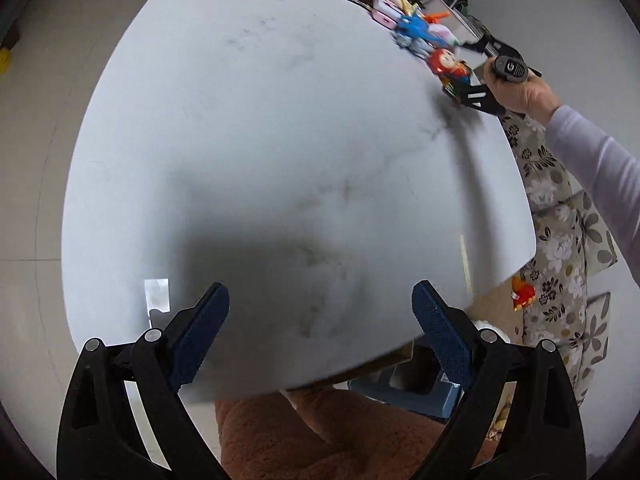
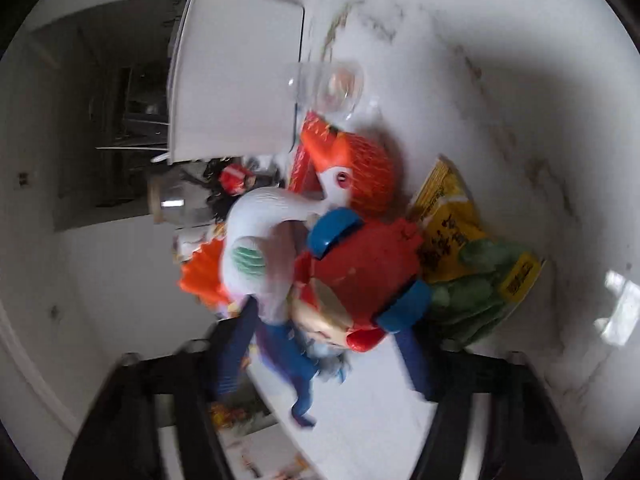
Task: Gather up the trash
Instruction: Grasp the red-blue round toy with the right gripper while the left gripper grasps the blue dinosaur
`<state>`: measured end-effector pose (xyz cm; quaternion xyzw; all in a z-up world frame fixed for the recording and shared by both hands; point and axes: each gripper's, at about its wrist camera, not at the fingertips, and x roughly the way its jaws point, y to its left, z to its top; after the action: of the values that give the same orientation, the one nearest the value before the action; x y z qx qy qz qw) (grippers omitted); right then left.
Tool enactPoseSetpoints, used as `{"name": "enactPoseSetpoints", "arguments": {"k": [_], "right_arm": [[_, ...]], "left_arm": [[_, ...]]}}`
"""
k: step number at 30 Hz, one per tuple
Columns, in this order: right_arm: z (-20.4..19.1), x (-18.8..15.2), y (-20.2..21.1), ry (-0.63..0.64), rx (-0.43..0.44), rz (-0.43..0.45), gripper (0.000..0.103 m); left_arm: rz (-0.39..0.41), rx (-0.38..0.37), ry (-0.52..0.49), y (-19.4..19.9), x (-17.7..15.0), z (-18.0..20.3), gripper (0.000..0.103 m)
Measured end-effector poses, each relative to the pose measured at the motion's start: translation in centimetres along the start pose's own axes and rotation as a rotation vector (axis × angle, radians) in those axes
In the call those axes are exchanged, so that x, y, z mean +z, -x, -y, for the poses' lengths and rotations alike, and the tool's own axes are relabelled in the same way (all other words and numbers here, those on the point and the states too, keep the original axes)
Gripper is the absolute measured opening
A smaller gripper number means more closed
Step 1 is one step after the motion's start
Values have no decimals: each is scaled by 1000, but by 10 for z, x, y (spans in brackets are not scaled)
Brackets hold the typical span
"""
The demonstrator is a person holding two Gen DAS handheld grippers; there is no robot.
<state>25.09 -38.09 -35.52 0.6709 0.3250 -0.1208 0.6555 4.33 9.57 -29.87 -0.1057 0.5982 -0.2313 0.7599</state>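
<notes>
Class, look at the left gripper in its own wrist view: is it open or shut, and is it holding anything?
Open and empty. The left gripper shows its two blue pads wide apart, with only the bare white table between them.

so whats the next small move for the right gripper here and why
Probably ease the right gripper forward and right toward the yellow snack wrapper, since that looks like the trash here, while the red-haired toy figure and white toy crowd its open jaws.

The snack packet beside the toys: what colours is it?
Yellow and green, clearest in the right wrist view.
</notes>
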Motion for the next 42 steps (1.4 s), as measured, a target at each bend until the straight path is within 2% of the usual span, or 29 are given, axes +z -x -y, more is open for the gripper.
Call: {"name": "enactPoseSetpoints", "arguments": {"k": [6, 10, 13, 15, 18, 22, 25, 27, 29, 30, 31, 33, 34, 37, 42], "right_arm": [[1, -7, 13, 90, -23, -21, 46], [-19, -39, 61, 385, -70, -49, 46], [-21, -72, 109, 555, -59, -67, 46], [-11, -94, 145, 616, -59, -67, 46], [12, -116, 178, 630, -70, -75, 46], [45, -136, 210, 584, -75, -59, 46], [58, -144, 219, 553, -76, -41, 46], [68, -151, 231, 533, -67, -31, 46], [71, -156, 240, 528, -71, -16, 46], [73, -156, 243, 522, -63, -12, 46], [75, -156, 247, 512, -50, -9, 46], [75, -155, 254, 508, -43, 4, 46], [75, -155, 257, 513, -44, 8, 46], [74, -154, 266, 522, -34, 14, 46], [73, -152, 271, 545, -24, -9, 46]], "left_arm": [[-28, -38, -82, -8, 26, 1, 90], [-18, -28, -171, -17, 53, 9, 91], [4, -8, -226, -31, 95, 18, 90], [39, -14, -239, -46, 138, 35, 90], [82, -34, -291, -67, 196, 77, 90], [121, -50, -386, -92, 261, 142, 90], [87, 30, -373, -130, 313, 169, 90], [52, 66, -372, -151, 330, 176, 90], [3, 108, -367, -173, 341, 176, 88], [-16, 126, -361, -180, 344, 174, 75], [-41, 130, -351, -186, 345, 173, 56], [-76, 124, -313, -192, 346, 166, 37], [-64, 106, -298, -189, 344, 163, 34], [-41, 71, -299, -168, 334, 155, 33], [16, -12, -342, -106, 302, 144, 33]]}}
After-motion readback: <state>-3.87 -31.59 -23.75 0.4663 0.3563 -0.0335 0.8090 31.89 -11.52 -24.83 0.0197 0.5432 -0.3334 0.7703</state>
